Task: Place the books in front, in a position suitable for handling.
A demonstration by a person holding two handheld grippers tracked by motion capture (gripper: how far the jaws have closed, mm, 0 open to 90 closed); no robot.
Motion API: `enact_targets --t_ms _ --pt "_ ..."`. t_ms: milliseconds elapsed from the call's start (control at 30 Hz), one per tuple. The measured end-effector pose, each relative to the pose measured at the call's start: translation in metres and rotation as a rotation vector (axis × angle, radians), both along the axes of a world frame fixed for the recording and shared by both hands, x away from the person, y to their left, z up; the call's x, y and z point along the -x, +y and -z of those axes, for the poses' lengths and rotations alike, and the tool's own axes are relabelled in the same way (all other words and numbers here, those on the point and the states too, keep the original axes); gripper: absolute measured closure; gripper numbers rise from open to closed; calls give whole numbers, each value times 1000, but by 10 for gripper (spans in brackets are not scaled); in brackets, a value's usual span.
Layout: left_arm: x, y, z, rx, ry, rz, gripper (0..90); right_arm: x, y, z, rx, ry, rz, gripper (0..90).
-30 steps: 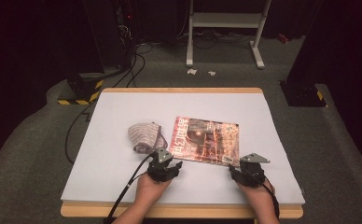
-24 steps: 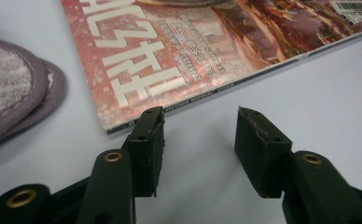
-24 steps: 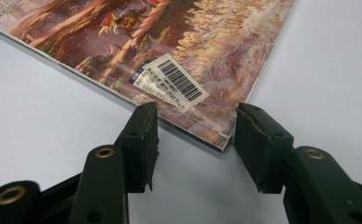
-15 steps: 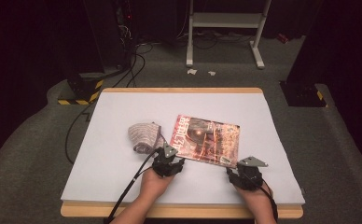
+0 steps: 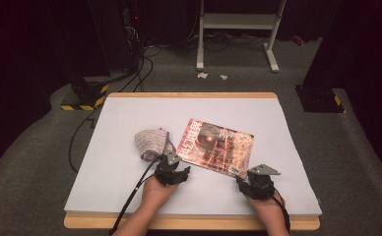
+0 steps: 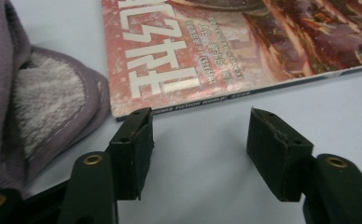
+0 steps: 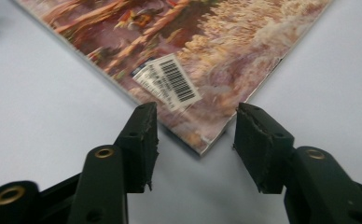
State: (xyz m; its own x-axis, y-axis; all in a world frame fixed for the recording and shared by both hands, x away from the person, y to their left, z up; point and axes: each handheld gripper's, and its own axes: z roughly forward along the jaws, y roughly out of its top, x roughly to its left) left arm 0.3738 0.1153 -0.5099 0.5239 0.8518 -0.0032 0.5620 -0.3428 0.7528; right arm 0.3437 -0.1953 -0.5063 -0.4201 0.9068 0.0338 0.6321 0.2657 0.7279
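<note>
Magazine point(image 5: 214, 146) corners sit right at both sets of jaws: the right gripper point(image 7: 195, 135) has its jaws wide apart, straddling the near corner by the barcode sticker point(image 7: 167, 81), nothing clamped. The left gripper point(image 6: 198, 135) is likewise wide and empty, its jaws just short of the spine edge at 12 o'clock, with white desk point(image 5: 130, 196) showing between them. This looks like the approach to a two-handed pick-up; the next move would call for sliding a jaw under the thin edge before closing. The magazine lies flat and closed, glossy red-brown cover up, near the middle of the desk. At its 9 o'clock lies a crumpled grey towel point(image 5: 151, 142), touching its corner.
</note>
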Motion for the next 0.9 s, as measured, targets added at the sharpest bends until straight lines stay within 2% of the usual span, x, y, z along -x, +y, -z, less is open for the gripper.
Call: enact_targets --t_ms 67,167,200,400,533,567,600,633,700,767,900 --pt "0 1 0 3 -1 -1 397 -1 2 0 -6 1 2 438" --pt "-1 2 1 19 -1 -1 388 5 11 1 38 -18 -3 441" --pt "0 2 1 17 -2 2 383 8 14 1 54 -24 -15 447" --pt "7 10 0 -8 -20 7 364 24 28 -1 58 -23 -84 457" --pt "10 24 -2 0 -28 -11 360 31 40 -4 57 -32 -135 473" --pt "11 26 -3 2 -27 -14 360 32 44 -5 30 -27 -173 510" --pt "11 29 -2 4 -29 -19 360 33 47 -5 6 -13 -195 506" --pt "11 32 -2 3 -27 -20 359 35 54 -4 9 -10 -214 503" --pt "12 35 0 8 -24 -26 359 39 66 -5 55 -33 -248 493" --pt "12 36 2 12 -17 -26 353 38 69 -9 46 -47 -247 476" --pt "12 35 2 7 -21 -20 350 26 60 -12 31 -71 -208 454"
